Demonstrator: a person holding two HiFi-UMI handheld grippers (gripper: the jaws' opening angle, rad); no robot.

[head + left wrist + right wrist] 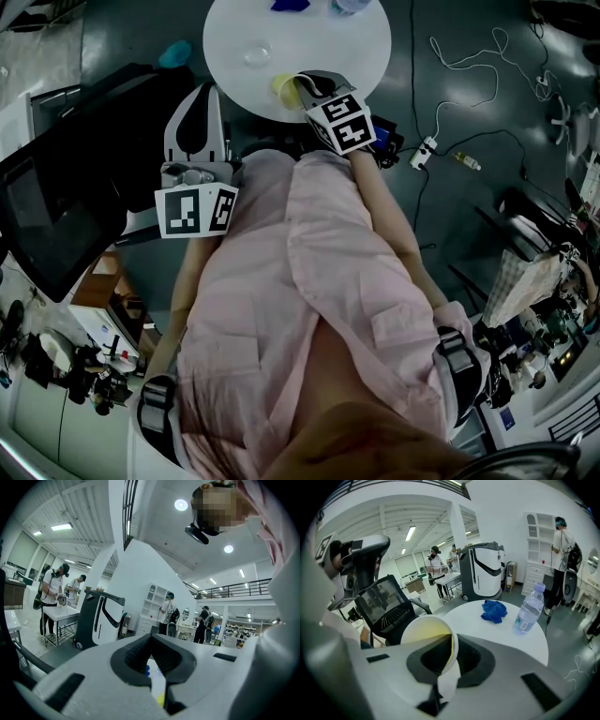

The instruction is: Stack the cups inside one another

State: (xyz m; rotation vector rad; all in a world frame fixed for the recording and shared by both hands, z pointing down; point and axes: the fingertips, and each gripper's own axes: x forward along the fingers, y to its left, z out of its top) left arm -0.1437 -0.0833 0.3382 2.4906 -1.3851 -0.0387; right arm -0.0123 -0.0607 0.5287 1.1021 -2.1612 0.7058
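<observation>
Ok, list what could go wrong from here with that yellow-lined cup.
1. The right gripper pinches only one wall of the yellow-lined cup, which hangs tilted; it could slip out or buckle.
2. The cup is by the round table's near edge; if dropped, it might roll off.
3. The left gripper is held off the table, jaws together, so nothing would steady a receiving cup.

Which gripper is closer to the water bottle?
Right. The right gripper is over the table's near edge, holding a yellow cup, with the water bottle across the table. The left gripper hangs beside the table's edge, farther away.
</observation>
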